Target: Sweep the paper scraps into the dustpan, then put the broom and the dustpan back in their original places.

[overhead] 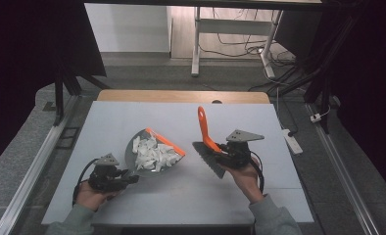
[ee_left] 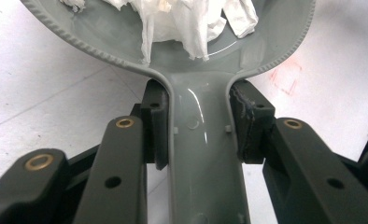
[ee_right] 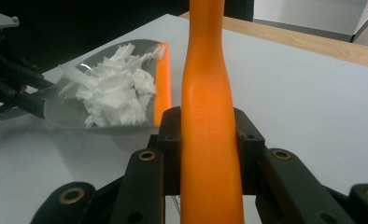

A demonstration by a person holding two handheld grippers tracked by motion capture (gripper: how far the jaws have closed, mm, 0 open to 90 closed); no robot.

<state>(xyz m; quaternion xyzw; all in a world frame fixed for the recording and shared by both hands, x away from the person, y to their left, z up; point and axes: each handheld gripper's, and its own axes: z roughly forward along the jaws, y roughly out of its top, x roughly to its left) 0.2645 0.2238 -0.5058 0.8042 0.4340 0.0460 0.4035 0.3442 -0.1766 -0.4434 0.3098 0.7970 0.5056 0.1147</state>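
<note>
Nearest, at the desk's (overhead: 279, 196) near edge, the person's two hands come in, each with a black two-jaw gripper; the left gripper (overhead: 127, 179) sits toward the near left corner, clenched on the grey plastic handle (ee_left: 205, 154) of a grey dustpan with an orange lip (overhead: 154, 151); in the left gripper view the pads (ee_left: 155, 126) press flat on both sides of the handle, a hold that likely keeps the pan steady and level so nothing slides out; the right gripper (overhead: 219, 149) stands right of the middle, clenched on the orange plastic handle (ee_right: 209, 135) of a small brush with a dark bristle head (overhead: 208, 157); the handle rises up and away from the hand toward the far edge while the bristle head points down and toward the near edge, well apart from the pan's lip, which suggests the sweeping stroke is over or paused; farther in, near the desk's centre, the pan rests on the surface with its orange lip turned toward the brush, the open mouth placed to receive a sweep; a heap of white torn paper scraps (overhead: 153, 152) lies inside the pan, gathered against its back wall, so the collecting looks largely done; I see no loose scraps on the surface between pan and brush; beyond them a wooden strip (overhead: 181, 95) runs along the far edge.
</note>
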